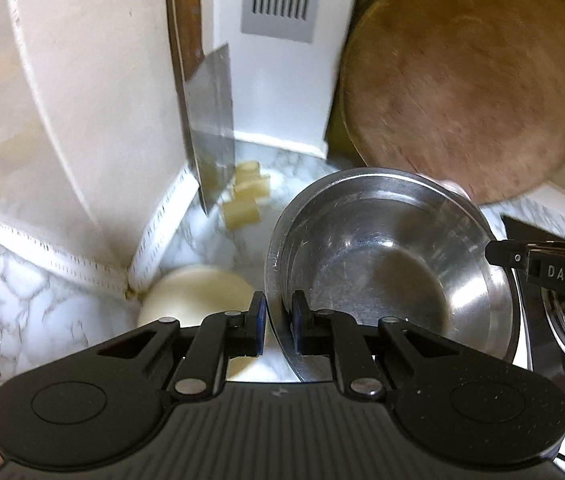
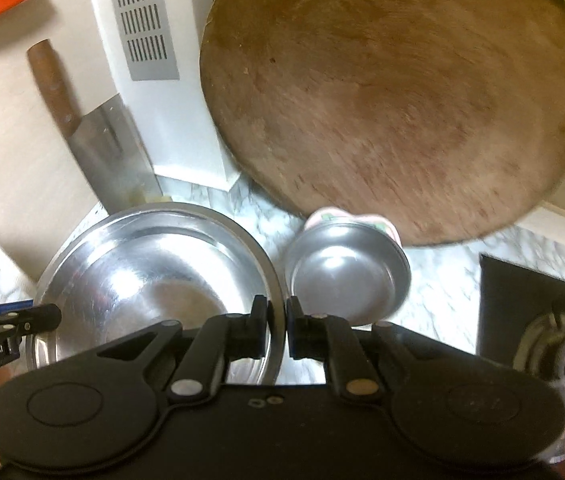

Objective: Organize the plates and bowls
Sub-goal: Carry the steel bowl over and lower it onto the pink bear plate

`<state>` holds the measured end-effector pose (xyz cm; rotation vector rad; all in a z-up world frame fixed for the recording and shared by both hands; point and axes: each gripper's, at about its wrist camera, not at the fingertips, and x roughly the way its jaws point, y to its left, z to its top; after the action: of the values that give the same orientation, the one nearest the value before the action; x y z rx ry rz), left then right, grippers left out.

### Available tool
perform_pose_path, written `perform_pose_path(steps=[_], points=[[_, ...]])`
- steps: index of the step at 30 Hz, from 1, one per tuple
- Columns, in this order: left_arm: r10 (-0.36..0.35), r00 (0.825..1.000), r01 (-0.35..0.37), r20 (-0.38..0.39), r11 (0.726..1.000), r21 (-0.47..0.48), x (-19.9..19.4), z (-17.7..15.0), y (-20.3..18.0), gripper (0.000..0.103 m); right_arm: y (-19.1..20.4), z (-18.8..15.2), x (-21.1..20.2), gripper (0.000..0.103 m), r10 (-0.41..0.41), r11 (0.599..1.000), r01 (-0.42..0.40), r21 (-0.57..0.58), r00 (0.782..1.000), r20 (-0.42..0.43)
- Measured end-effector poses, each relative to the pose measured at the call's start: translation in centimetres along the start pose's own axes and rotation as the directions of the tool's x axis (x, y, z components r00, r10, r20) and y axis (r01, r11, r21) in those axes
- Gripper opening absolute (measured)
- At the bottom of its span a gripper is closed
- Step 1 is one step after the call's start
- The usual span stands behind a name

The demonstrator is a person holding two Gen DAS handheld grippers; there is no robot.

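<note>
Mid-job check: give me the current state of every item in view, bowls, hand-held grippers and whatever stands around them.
Large steel bowl: empty, gripped on opposite rims.
Left hand-held gripper: shut on the bowl's rim.
Right hand-held gripper: shut on the bowl's rim.
Small steel bowl: empty, upright on the counter, not gripped.
Cleaver: upright, leaning on the wall.
Round wooden board: propped on edge.

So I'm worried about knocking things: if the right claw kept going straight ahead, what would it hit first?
Probably the small steel bowl just ahead of the right claw, then the round wooden board behind it; depth is unclear.
</note>
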<state>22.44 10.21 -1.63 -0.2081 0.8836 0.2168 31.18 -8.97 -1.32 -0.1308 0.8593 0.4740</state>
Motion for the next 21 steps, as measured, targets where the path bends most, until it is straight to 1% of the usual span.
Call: perform_pose_path(steps=[4,10,14,19,21], points=[[-0.03,1.0,0.03,-0.009,0.999,0.019,-1.1,-2.9,-0.6,0.012,-0.9,-3.0,-1.9,0.01,-0.002,0.999,0.002,0.04,1.0,-0.01],[-0.065,0.998,0.065,-0.011,0.996,0.061,-1.9,-6.4,-2.2,0.012,-1.8,-7.3,-4.2,0.01,-0.025,0.996,0.025,0.08,1.0,-0.01],[-0.074,0.997,0.076,-0.032,0.994,0.083,-1.8,-8.5,-2.9,0.012,-2.2,-9.9,-4.6,0.01,-0.028,0.993,0.032,0.115,0.999,-0.035],[-0.079,0.993,0.087,-0.083,0.991,0.099,-0.8,-11.1,-3.2,0.012,-2.5,-12.9,-4.5,0.01,-0.029,0.988,0.039,0.151,0.997,-0.066],[-0.077,0.994,0.085,-0.081,0.991,0.106,-0.6,-12.0,-3.3,0.012,-2.6,-14.0,-4.4,0.009,-0.034,0.986,0.046,0.159,0.997,-0.073]])
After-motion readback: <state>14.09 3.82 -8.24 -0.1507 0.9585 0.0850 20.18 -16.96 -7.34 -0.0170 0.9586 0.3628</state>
